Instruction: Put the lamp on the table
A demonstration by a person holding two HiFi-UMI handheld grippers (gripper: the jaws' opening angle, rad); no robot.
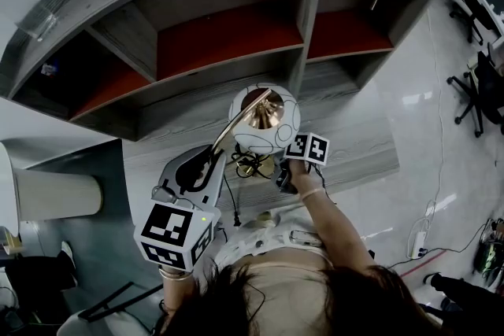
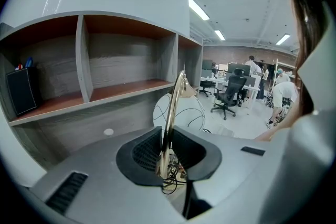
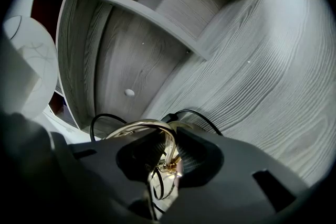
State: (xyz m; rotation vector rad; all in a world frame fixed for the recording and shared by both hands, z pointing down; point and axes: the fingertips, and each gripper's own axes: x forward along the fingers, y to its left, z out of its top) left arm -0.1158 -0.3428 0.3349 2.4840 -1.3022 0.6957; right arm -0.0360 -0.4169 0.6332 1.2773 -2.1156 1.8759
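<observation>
The lamp has a white globe shade (image 1: 264, 118) with thin dark lines and a curved gold stem (image 1: 236, 128). It is held over the grey wood table (image 1: 354, 142), below the shelves. My left gripper (image 1: 206, 161) is shut on the gold stem (image 2: 170, 123), with the globe (image 2: 181, 110) just beyond its jaws. My right gripper (image 1: 282, 175) is shut on a gold ring (image 3: 142, 126) at the lamp's lower end, where a black cord (image 3: 105, 117) loops out. The table top (image 3: 262, 71) lies close under the right gripper. Whether the lamp touches the table is hidden.
A curved shelf unit (image 1: 228, 35) with red-lined compartments rises behind the table. A black box (image 2: 21, 92) stands in its left compartment. Office chairs (image 1: 472, 90) stand on the floor at the right, near a power strip (image 1: 417, 244). People (image 2: 283, 94) stand far off.
</observation>
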